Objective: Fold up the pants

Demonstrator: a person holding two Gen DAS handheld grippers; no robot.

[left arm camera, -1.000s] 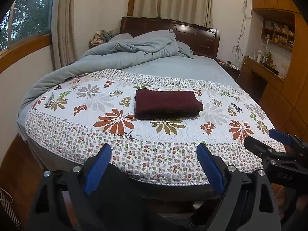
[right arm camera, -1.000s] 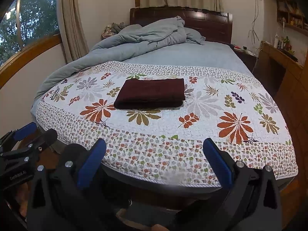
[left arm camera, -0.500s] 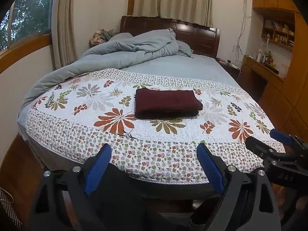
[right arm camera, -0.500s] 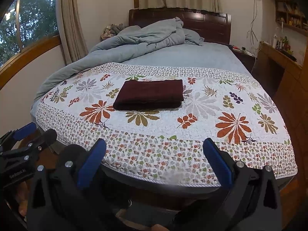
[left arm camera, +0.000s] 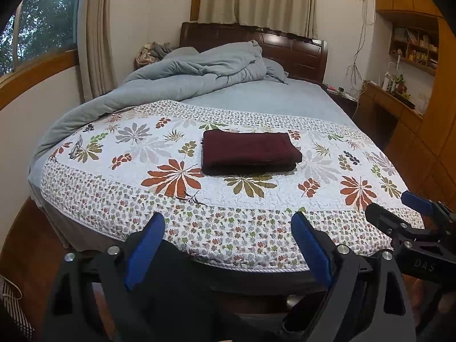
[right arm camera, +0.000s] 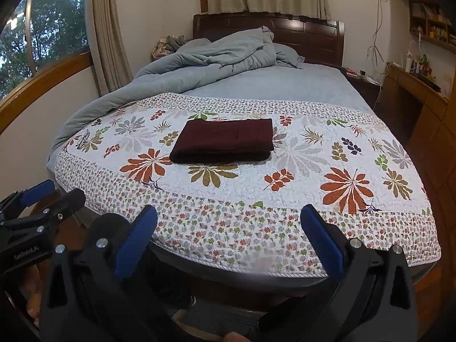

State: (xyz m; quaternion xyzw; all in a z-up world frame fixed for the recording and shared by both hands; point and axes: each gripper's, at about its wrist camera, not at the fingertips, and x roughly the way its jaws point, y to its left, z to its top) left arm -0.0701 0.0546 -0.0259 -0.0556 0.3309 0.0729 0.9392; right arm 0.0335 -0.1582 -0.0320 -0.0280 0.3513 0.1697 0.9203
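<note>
The dark maroon pants [left arm camera: 249,154] lie folded into a neat rectangle in the middle of the floral quilt [left arm camera: 199,216]; they also show in the right wrist view [right arm camera: 225,141]. My left gripper [left arm camera: 228,245] is open and empty, held back beyond the foot of the bed, well short of the pants. My right gripper [right arm camera: 229,239] is open and empty at the same distance. Each gripper shows at the edge of the other's view: the right one [left arm camera: 410,213] at the right, the left one [right arm camera: 45,196] at the left.
A crumpled grey duvet [left arm camera: 185,77] lies at the head of the bed before a dark wooden headboard [left arm camera: 296,51]. A wooden desk and shelves [left arm camera: 399,94] stand at the right. A window [right arm camera: 42,37] and curtain are at the left.
Both grippers have drifted very slightly; the view of the bed shifts a little. The pants have not moved and both grippers stay open.
</note>
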